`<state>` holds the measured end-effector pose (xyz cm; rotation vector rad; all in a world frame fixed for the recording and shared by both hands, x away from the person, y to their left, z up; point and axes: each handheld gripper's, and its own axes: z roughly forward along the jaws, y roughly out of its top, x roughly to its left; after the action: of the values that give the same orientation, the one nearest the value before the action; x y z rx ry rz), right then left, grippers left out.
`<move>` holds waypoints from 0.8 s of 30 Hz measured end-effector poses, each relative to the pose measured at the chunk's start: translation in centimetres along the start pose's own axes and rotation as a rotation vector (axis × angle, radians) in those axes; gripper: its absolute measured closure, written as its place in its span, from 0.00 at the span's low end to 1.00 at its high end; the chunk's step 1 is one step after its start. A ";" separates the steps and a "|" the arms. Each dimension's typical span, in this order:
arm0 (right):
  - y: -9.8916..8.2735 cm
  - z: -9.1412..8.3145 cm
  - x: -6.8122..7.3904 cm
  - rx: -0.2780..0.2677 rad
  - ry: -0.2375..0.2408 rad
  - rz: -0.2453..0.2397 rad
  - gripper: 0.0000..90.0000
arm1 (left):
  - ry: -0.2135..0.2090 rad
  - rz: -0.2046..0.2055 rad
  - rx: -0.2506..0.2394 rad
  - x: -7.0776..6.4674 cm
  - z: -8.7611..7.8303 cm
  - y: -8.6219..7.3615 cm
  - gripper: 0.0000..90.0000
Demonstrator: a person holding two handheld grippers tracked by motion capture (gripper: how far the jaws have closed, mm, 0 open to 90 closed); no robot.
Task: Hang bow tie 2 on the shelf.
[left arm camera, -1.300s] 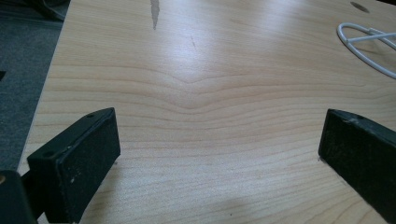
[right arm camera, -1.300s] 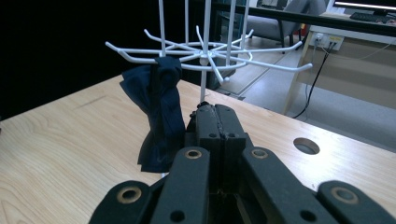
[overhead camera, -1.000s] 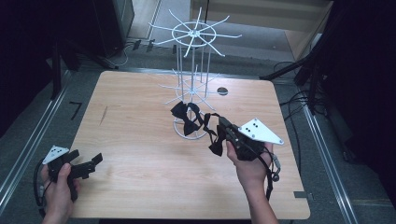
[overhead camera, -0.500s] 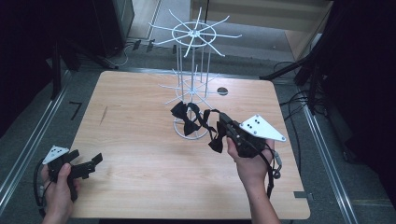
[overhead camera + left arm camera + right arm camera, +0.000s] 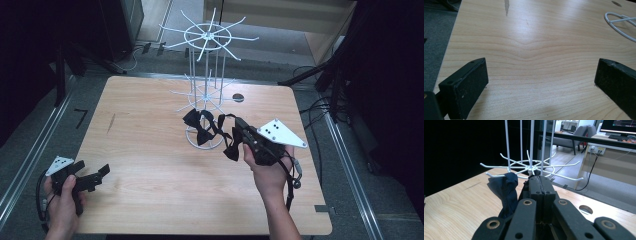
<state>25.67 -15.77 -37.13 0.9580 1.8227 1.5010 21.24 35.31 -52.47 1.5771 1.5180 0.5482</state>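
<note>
A pale wood-grain table (image 5: 150, 165) with rounded corners lies broad and bare on its left half. Near its far middle stands a white wire rack (image 5: 207, 95), a thin pole bearing spoked rings over a round base. A black fabric bow tie (image 5: 197, 126) with a strap hangs by the rack's base. The right gripper (image 5: 238, 126), jaws pressed together, pinches the strap. The left gripper (image 5: 102, 172), jaws wide apart, rests at the near-left edge.
</note>
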 end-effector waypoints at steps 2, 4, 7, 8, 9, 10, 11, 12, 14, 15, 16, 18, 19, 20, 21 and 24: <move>0.1 0.1 -0.1 0.000 -0.001 -0.001 1.00 | 0.000 0.000 0.000 0.0 0.0 0.0 0.00; 0.1 0.1 -0.2 -0.002 -0.003 0.002 1.00 | 0.000 0.000 0.000 0.0 0.0 0.0 0.00; 0.2 0.2 -0.2 -0.002 -0.002 0.003 1.00 | 0.000 0.000 0.000 0.0 0.0 0.0 0.00; 0.3 0.3 -0.2 -0.002 -0.001 0.005 1.00 | 0.000 -0.001 -0.001 0.0 0.0 0.0 0.00; 0.3 0.3 -0.3 -0.004 -0.002 0.003 1.00 | 0.000 -0.001 -0.001 0.0 0.0 0.0 0.00; 0.3 0.3 -0.3 -0.005 -0.002 0.004 1.00 | 0.000 -0.001 -0.001 0.0 0.0 0.0 0.00; 0.4 0.4 -0.3 -0.003 -0.003 0.009 1.00 | 0.000 0.000 -0.001 0.0 0.0 0.0 0.00; 0.4 0.4 -0.3 -0.002 0.000 0.011 1.00 | 0.000 -0.001 -0.001 0.0 0.0 0.0 0.00; 0.4 0.5 -0.4 -0.003 0.000 0.012 1.00 | 0.000 -0.001 -0.001 0.0 0.0 0.0 0.00; 0.4 0.6 -0.4 -0.003 0.000 0.014 1.00 | 0.000 -0.001 -0.001 0.0 0.0 0.0 0.00; 0.4 0.6 -0.5 -0.002 0.002 0.015 1.00 | 0.000 -0.001 -0.001 0.0 0.0 0.0 0.00; 0.4 0.7 -0.5 -0.003 0.004 0.018 1.00 | 0.000 -0.001 -0.001 0.0 0.0 0.0 0.00; 0.5 0.7 -0.5 -0.002 0.005 0.019 1.00 | 0.000 0.000 0.000 0.0 0.0 0.0 0.00; 0.5 0.8 -0.5 -0.003 0.005 0.017 1.00 | -0.001 0.000 0.002 0.0 0.0 0.0 0.00; 0.5 0.8 -0.5 -0.005 0.005 0.013 1.00 | -0.001 0.000 0.002 0.0 0.0 0.0 0.00; 0.7 1.0 -0.5 -0.004 0.009 0.016 1.00 | 0.000 -0.001 0.000 0.0 0.0 0.0 0.00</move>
<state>26.88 -15.58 -36.67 0.9678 1.8213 1.5205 21.25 35.30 -52.47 1.5759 1.5184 0.5474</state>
